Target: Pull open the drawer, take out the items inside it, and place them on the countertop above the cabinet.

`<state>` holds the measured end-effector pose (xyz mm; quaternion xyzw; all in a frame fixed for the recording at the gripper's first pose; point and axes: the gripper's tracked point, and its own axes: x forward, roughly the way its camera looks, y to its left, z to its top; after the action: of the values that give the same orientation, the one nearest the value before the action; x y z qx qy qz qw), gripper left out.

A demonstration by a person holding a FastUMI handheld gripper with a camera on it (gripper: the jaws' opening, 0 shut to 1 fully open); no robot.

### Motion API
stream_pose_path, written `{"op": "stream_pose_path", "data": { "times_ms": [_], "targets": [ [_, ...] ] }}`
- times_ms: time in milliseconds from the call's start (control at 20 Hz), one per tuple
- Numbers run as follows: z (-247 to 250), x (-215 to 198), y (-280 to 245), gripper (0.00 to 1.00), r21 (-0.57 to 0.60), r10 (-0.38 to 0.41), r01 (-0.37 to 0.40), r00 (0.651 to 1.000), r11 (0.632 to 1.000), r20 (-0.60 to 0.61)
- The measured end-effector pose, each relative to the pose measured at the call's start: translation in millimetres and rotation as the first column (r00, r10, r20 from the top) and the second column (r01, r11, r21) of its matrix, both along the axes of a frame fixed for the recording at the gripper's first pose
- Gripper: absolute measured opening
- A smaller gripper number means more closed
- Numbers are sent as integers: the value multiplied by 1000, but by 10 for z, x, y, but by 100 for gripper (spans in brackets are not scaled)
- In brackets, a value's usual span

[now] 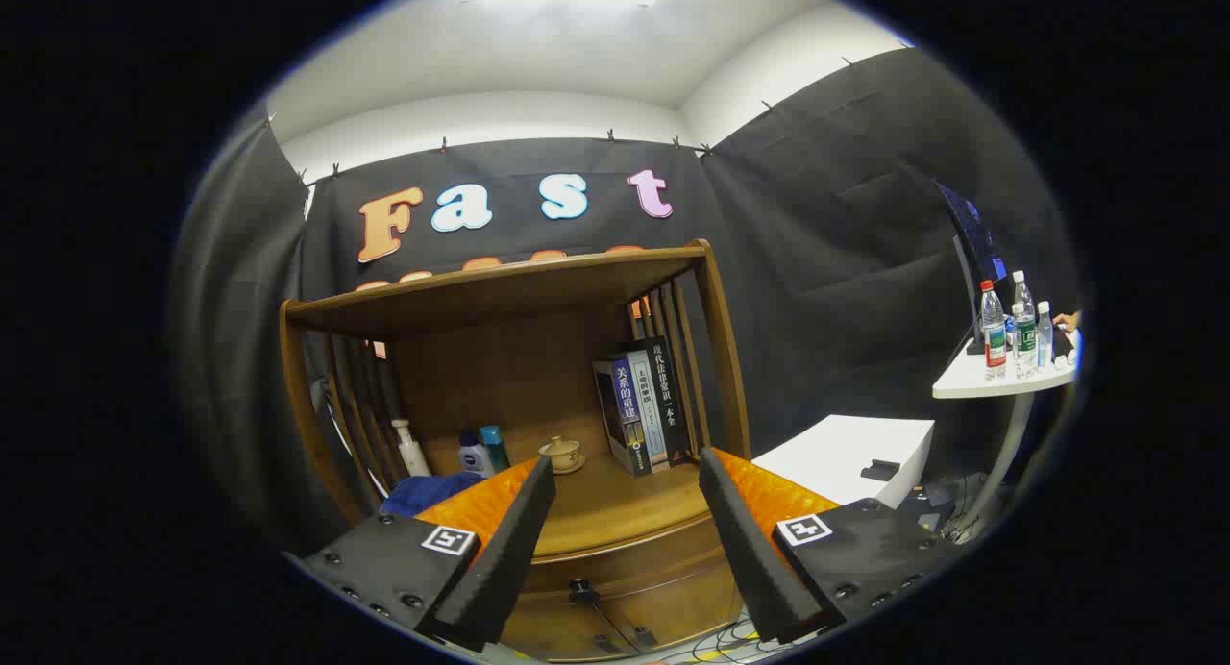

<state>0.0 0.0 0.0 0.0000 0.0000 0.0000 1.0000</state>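
Tongs (625, 492) spread apart, gripping nothing. Drawer (615, 574) shut, just ahead between the fingers – its front runs crosswise, knob (580, 591) facing the tongs. On the countertop (615, 511) above: books (642, 406) upright at right-back corner, teacup (561, 453) mid-back, bottles (483, 449) and blue cloth (423, 495) at left.

1. Row of upright books (642, 410) at the right end of the wooden shelf, leaning against the slatted side.
2. Little lidded teacup (561, 453) on a saucer just left of the books.
3. Two small bottles (483, 451) further left, a white-and-blue one touching a teal one.
4. Tall white pump bottle (410, 447) by the left slats, with a blue cloth (420, 495) bunched up near it.
5. White box (846, 454) off to the right, small dark thing on top.
6. Far right: white round bench (999, 381) carrying water bottles (1011, 329) and a monitor (972, 252).
7. Cables (716, 636) on the floor, nearest.
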Motion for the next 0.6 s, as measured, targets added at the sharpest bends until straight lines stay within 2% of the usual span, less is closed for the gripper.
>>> {"op": "stream_pose_path", "data": {
  "times_ms": [400, 600],
  "targets": [
    [31, -38, 206, 98, -80, 63, -60, 997, 995, 38],
    [8, -27, 228, 98, -123, 68, -62, 997, 990, 44]
  ]
}}
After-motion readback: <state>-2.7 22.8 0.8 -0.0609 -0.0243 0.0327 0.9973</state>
